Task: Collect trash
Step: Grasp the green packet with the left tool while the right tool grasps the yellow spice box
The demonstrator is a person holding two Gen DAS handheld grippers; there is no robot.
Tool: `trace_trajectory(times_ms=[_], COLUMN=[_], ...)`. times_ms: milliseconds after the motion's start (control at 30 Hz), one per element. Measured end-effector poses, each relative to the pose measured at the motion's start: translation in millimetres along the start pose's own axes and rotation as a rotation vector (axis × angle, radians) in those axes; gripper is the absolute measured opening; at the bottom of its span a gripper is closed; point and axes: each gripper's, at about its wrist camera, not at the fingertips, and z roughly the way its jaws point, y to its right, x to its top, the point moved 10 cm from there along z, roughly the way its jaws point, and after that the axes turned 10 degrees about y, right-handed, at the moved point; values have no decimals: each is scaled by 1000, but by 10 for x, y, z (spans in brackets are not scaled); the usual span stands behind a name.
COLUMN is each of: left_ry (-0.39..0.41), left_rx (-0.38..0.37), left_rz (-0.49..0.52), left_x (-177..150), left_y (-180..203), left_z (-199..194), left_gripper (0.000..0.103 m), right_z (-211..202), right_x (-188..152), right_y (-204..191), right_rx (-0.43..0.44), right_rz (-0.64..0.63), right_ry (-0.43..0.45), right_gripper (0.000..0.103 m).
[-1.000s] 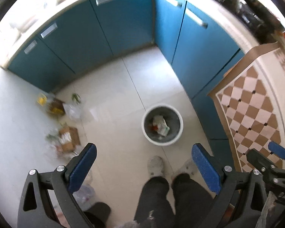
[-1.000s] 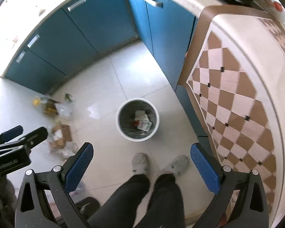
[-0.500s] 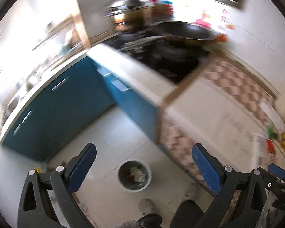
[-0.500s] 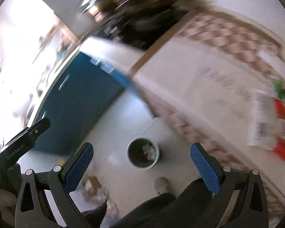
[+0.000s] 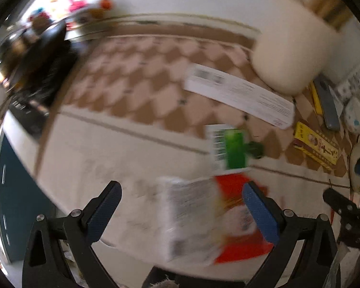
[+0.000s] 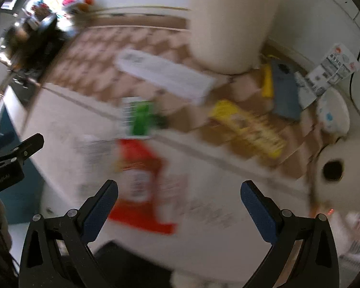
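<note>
Blue pads line both our tongs, and both pairs stand wide apart with nothing between them. The left tongs [image 5: 181, 206] hang over the worktop [image 5: 103, 148], above a red packet [image 5: 237, 218] with a white printed wrapper [image 5: 189, 218] lying partly over it; we touch neither. The right tongs [image 6: 178, 204] hang above the same red packet [image 6: 139, 180], just right of its middle, also clear of it.

Beyond the packet lies a green pack [image 5: 232, 148] with a barcode on its white edge. Farther back, on the brown-and-pink checked mat [image 5: 132, 76], rests a long white box [image 5: 240, 96] with a barcode at one end and lines of small print too blurred to read. To its right lies a yellow box [image 5: 316, 146] with red characters we cannot make out, then a blue phone [image 6: 284, 88] and a leaflet [image 6: 331, 69] leaning on the wall. A cream pot [image 6: 230, 24] stands behind the white box, and a paper roll [image 6: 336, 175] sits at the right edge. Motion blur smears most labels.
</note>
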Motion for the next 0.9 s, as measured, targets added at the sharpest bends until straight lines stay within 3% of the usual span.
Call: trace_trajectory(times_ms=[200,433,467,567,700,767,900], left_ry=[-84,-156,-158,-158,-182,-212,-264], left_rx=[52,76,81,95,90,49,-53], left_rz=[66,63,62,47,-34,-89,-146], left_x=[-13,-79,-71,-23,33,33,55], left_y=[487,467,448,357,166,142,249], left_z=[471,696,702,724,817,900,1118], left_gripper=[103,103,103,103,103,102,102], right_z=[793,1369,1397,1422,1359,1324,1318], right_x=[180,279,285,285,189,133,88], right_y=[825,1021,1009,989,1006,988,968], right_rx=[-99,-130,-121,-97,28,128,110], right_rz=[-136,-252,-251,-157,191,369,344], right_ry=[-137,-188,-187,-178,-203,-209,-186], right_gripper=[103,102,96,90,90,90,90])
